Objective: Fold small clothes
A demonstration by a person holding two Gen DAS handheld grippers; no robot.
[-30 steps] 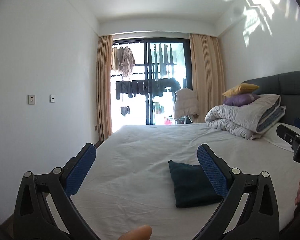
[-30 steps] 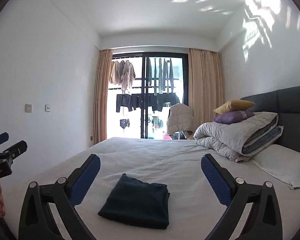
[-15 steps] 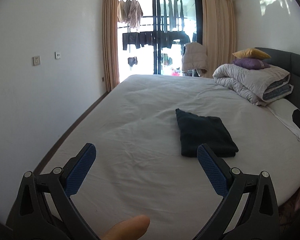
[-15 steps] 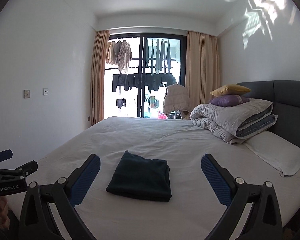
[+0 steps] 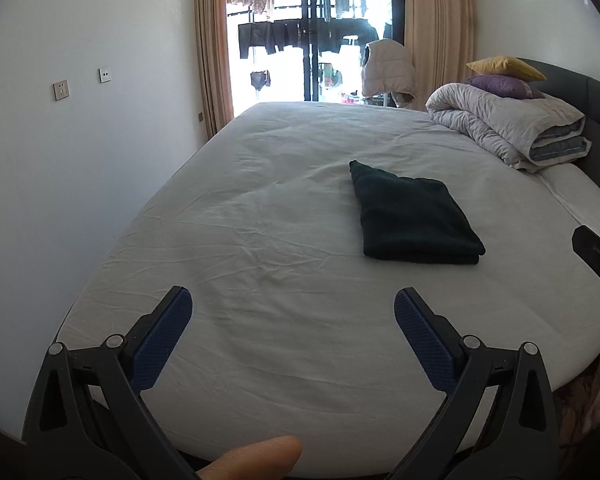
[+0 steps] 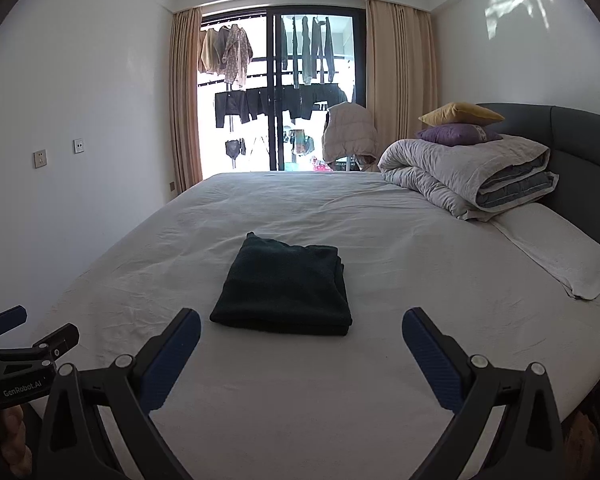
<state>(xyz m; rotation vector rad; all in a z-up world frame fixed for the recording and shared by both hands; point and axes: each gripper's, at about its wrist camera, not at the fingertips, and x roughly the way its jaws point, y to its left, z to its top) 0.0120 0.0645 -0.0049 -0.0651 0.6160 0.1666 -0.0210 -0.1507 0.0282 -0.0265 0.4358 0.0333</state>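
Note:
A dark green garment [image 5: 412,216] lies folded into a neat rectangle on the white bed sheet [image 5: 260,240]; it also shows in the right wrist view [image 6: 286,286]. My left gripper [image 5: 292,316] is open and empty, held above the near part of the bed, left of and nearer than the garment. My right gripper [image 6: 300,334] is open and empty, just in front of the garment's near edge. The left gripper's side shows at the right wrist view's left edge [image 6: 16,344].
A rolled grey duvet [image 6: 472,180] with a purple pillow [image 6: 456,134] and a yellow pillow [image 6: 460,114] lies by the dark headboard [image 6: 580,148]. A white pillow [image 6: 556,252] lies at right. A wall is at left; a glass balcony door [image 6: 280,100] is beyond the bed.
Both grippers have tilted downward, so the bed and garment now sit higher in view. The left view tilted most. The garment has not moved; both grippers stay open.

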